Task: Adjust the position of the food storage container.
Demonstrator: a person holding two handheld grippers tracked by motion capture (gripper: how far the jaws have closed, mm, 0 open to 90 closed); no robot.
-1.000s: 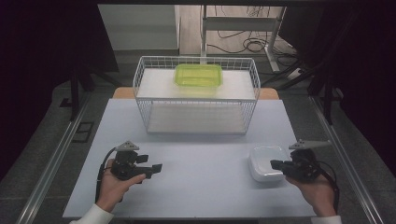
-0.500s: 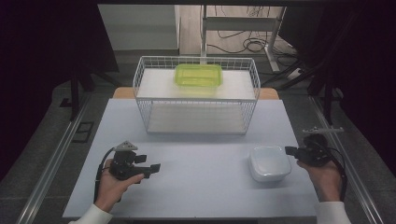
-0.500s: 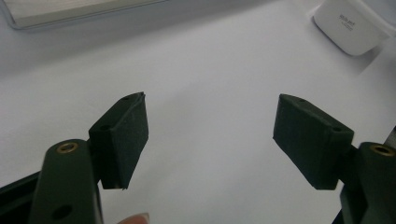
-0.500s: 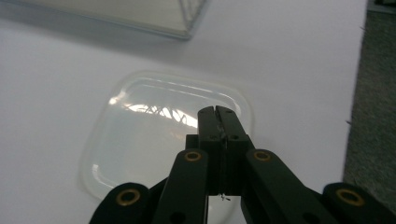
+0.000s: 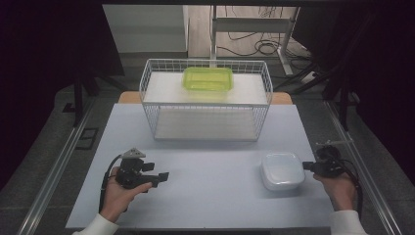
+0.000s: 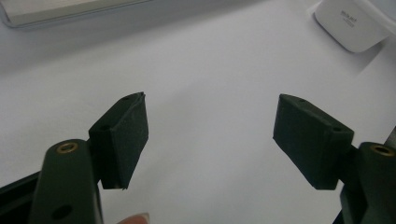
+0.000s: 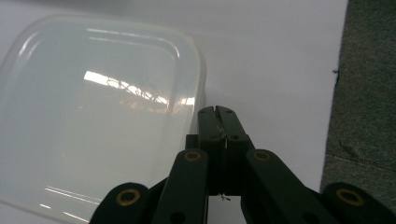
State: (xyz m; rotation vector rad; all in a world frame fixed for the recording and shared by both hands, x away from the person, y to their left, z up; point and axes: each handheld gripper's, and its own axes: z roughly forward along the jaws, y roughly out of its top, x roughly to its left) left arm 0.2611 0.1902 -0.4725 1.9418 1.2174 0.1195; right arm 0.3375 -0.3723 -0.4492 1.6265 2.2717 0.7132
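A white lidded plastic container (image 5: 281, 170) lies on the right part of the white table (image 5: 215, 166); the right gripper view has it close up (image 7: 93, 121), and it sits far off in the left gripper view (image 6: 352, 21). My right gripper (image 5: 307, 165) is just right of it, shut with nothing between its pads (image 7: 215, 116), tips beside the container's rim. My left gripper (image 5: 164, 177) rests at the left front, open and empty, jaws wide apart (image 6: 210, 135). A green container (image 5: 208, 78) sits on top of a white wire basket (image 5: 205, 100).
The wire basket stands at the back middle of the table. A dark floor strip (image 7: 369, 93) lies past the table's right edge, close to my right hand. Metal rails (image 5: 54, 171) run along both sides of the table.
My right gripper has moved off the white container toward the table's right edge and a little lower. The left gripper has stayed put.
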